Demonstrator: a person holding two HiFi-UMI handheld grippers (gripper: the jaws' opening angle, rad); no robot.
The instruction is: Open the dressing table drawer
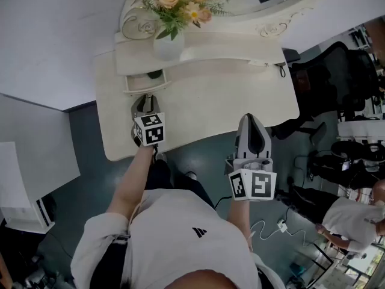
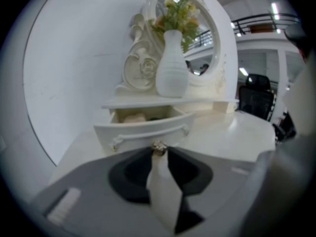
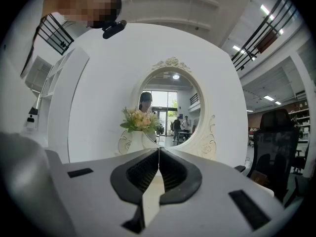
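Nearest sat the grey left gripper, its jaws pinching the small brass knob at the middle of the white curved-front drawer. That drawer stood partway out from under the cream dressing table shelf (something pale lay inside), so the pull looked nearly done. Next it probably called for a straight draw back, or letting go. Well off the table, the right gripper hung empty, jaws pressed together.

White shirt with black logo; left gripper and right gripper grey.
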